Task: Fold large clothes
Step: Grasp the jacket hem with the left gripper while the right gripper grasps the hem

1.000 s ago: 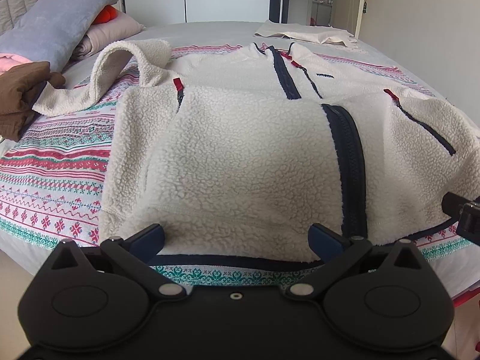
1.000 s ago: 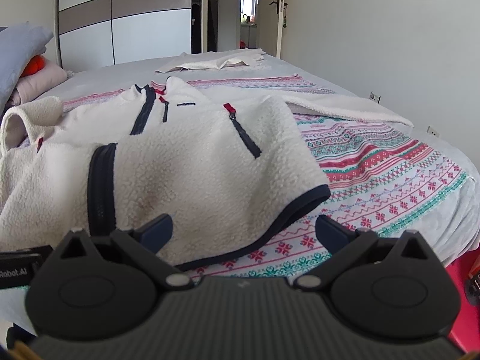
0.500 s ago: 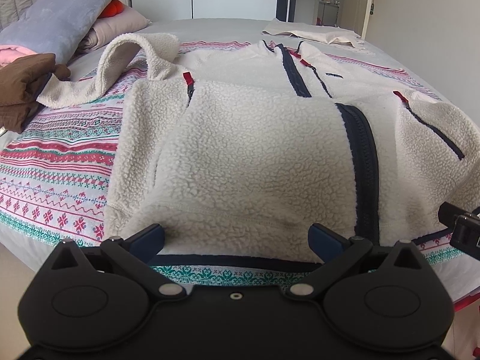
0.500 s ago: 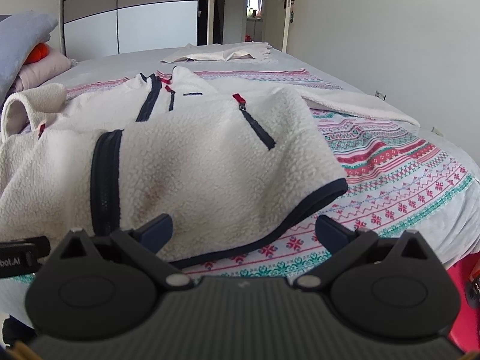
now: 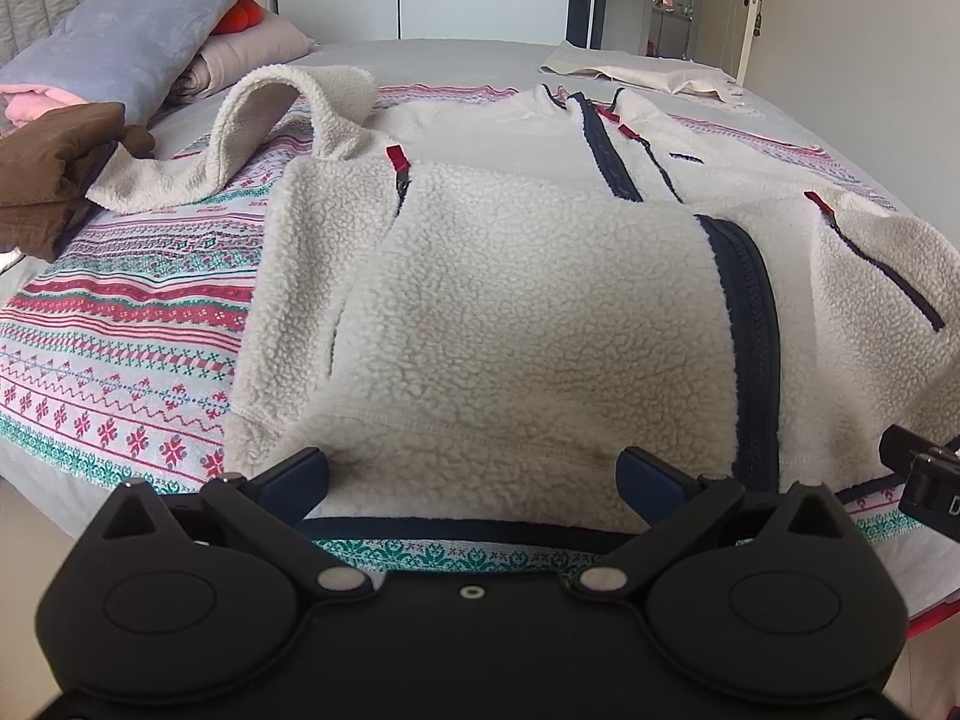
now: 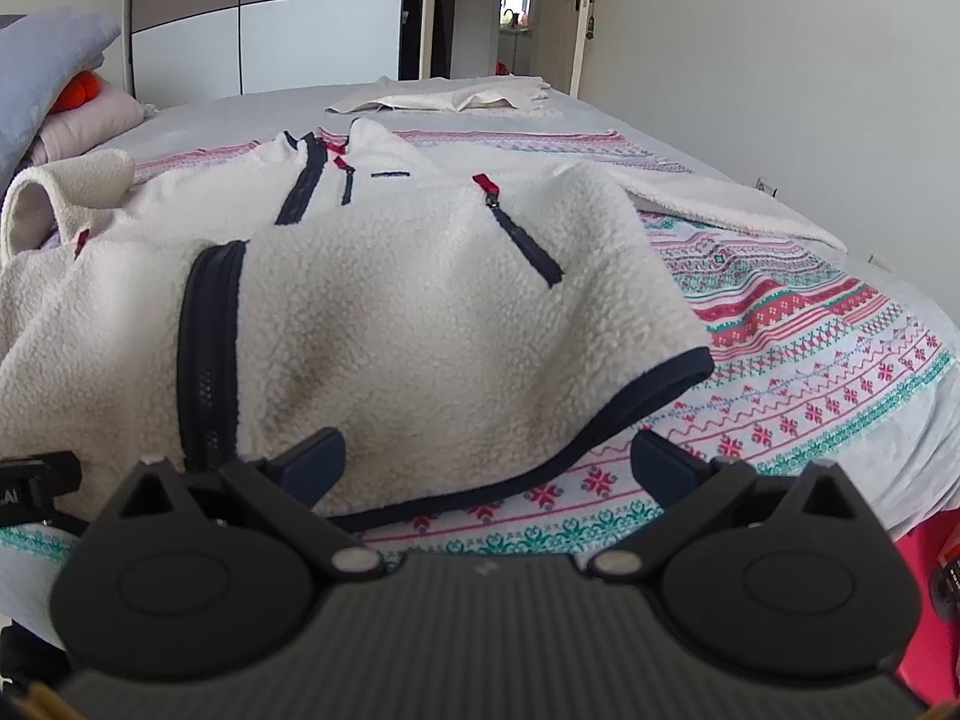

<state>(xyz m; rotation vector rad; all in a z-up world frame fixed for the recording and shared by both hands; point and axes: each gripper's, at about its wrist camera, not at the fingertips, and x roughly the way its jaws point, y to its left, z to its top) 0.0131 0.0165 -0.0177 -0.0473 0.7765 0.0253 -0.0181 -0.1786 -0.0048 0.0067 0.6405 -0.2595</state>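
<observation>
The left gripper [image 5: 473,471] is held wide apart at the near edge of the bed, nothing being gripped; the navy-bound hem [image 5: 456,525] of the white fleece jacket [image 5: 528,324] is seen directly between and just ahead of its blue fingertips [image 5: 300,468]. The right gripper [image 6: 486,456] is likewise spread wide and empty, with the hem's lifted corner [image 6: 690,363] lying ahead of it and slightly to its right, and the dark zipper [image 6: 207,354] ahead to its left. The jacket is laid front-up across the patterned bedspread [image 5: 120,324], collar away from both grippers. Its lower part appears raised or already doubled toward the chest, though this cannot be settled from these views. One sleeve [image 5: 240,132] is arched up ahead and to the left of the left gripper, near a brown folded garment [image 5: 48,180] and a grey pillow [image 5: 138,18]. Further off, beyond the collar, a pale cloth [image 6: 444,99] is lying flat.

The step in hand is judged to be the approach to the hem, before any grasp. For the next move, both grippers would need to be advanced until the hem's edge sits between the fingers, then closed on the thick pile, so that the lower part can be carried toward the collar. An even lift on both sides would be called for, since the bulky fleece is likely to sag between the two grasps.
</observation>
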